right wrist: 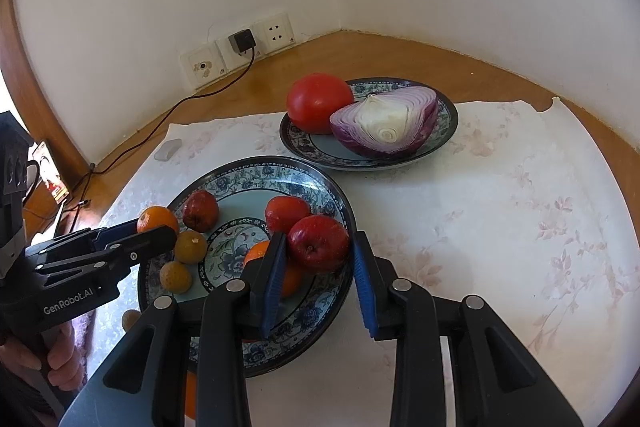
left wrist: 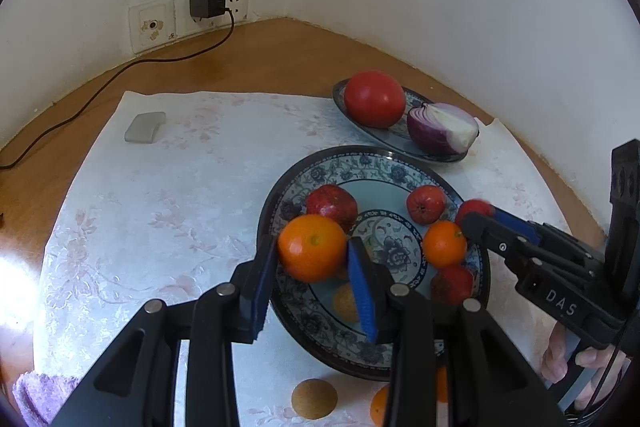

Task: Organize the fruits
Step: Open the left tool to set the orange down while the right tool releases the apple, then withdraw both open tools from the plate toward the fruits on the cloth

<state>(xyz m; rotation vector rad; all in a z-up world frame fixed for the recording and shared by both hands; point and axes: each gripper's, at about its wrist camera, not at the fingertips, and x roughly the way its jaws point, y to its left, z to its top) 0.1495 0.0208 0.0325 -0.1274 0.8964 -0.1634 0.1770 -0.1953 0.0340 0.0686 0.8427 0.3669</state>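
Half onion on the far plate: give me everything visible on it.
The half onion is purple-skinned, its cut face showing white concentric layers with purple edges. It rests in the far patterned plate, cut face tilted toward the right wrist camera, its left end meeting the tomato. No gripper is near it.

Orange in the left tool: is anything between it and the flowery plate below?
Nothing visible blocks it. The round orange, gripped by the left tool, hangs above the blue-patterned plate, at its rim; small brownish fruits lie inside nearby.

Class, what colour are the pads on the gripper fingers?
Blue, ribbed pads on black fingers; clearest in the right wrist view.
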